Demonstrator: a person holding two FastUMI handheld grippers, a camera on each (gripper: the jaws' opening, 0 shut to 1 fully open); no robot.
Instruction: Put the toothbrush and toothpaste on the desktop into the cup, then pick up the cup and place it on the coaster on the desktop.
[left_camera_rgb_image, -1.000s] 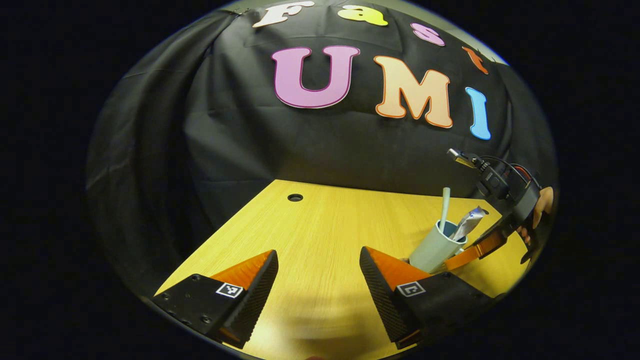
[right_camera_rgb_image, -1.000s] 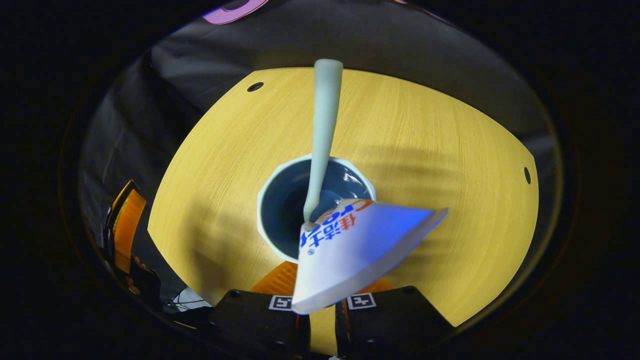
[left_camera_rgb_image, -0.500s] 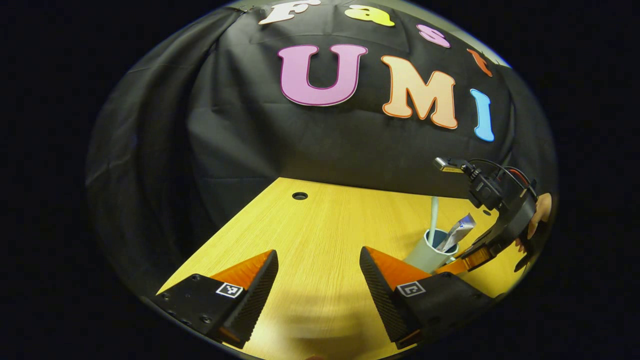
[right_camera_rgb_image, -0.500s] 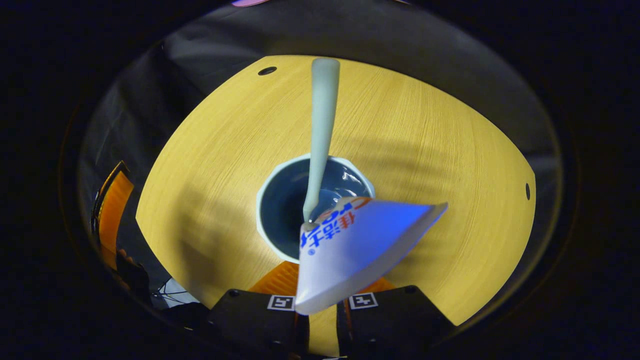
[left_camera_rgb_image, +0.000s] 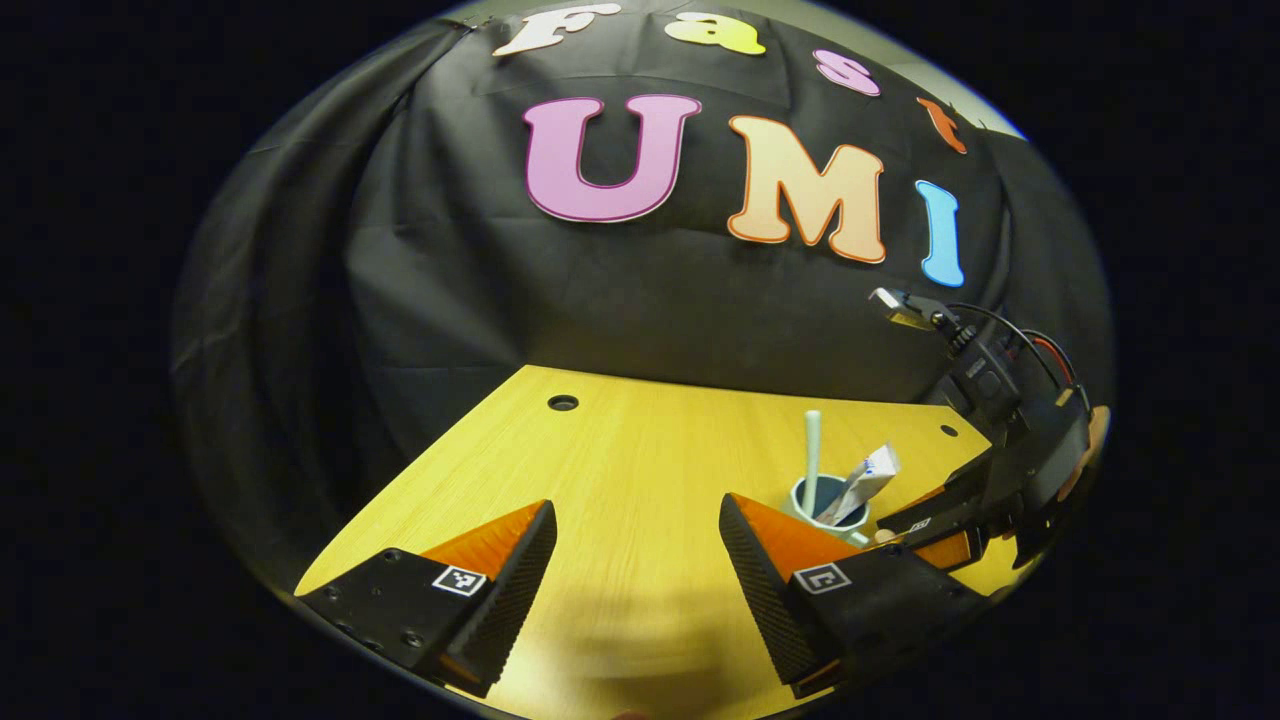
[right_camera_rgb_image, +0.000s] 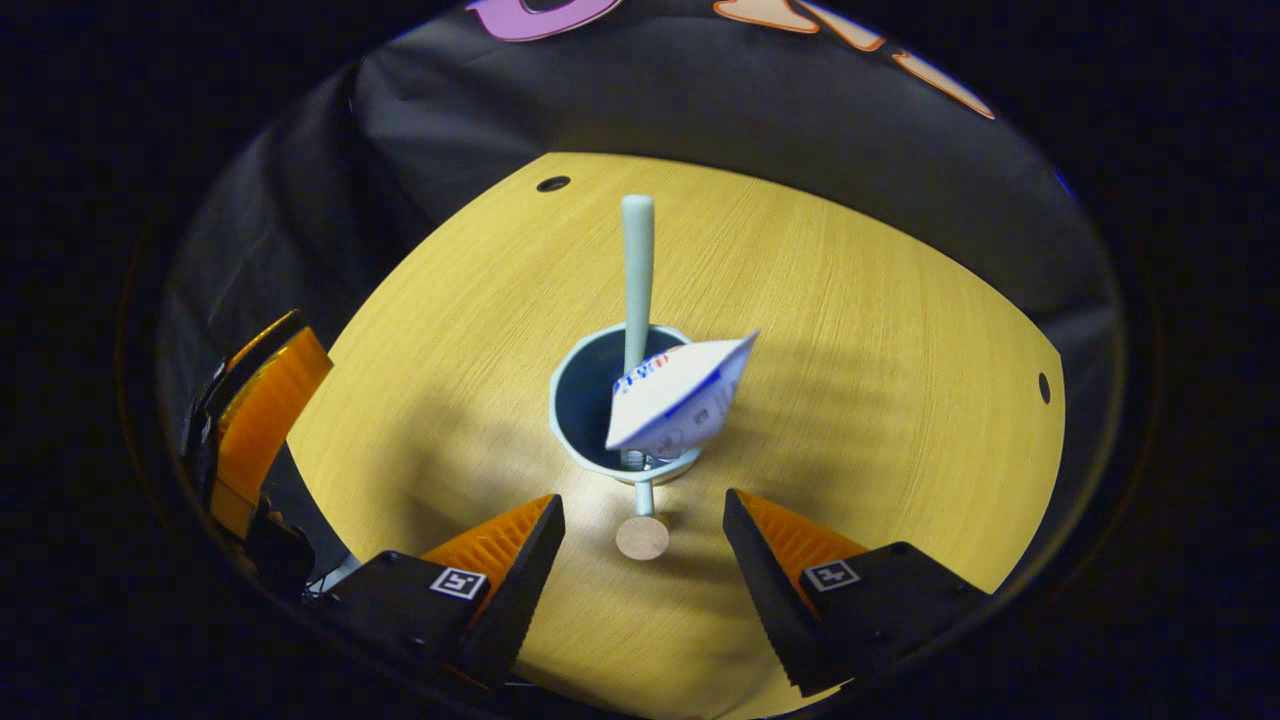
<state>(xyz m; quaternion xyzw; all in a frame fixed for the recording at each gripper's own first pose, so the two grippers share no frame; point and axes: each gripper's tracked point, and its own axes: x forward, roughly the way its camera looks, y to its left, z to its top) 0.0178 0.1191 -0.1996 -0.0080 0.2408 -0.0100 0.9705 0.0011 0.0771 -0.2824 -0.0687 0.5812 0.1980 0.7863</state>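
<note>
Risk: cup (right_camera_rgb_image: 625, 405) stands loaded and top-heavy, toothbrush (right_camera_rgb_image: 637, 265) upright against its far rim and toothpaste (right_camera_rgb_image: 680, 395) leaning out toward the right, so in my judgement an off-centre or shallow grasp could tip it or shake the tube out on the lift. Cup is pale outside, dark inside, upright on the desk (right_camera_rgb_image: 880, 380), with a small round disc (right_camera_rgb_image: 642, 538), probably the coaster though too small to be sure, just in front of its base. Right gripper (right_camera_rgb_image: 640, 560) is spread wide around nothing, just short of the cup; left gripper (left_camera_rgb_image: 638, 560) is likewise wide and empty, off to the cup's left.
</note>
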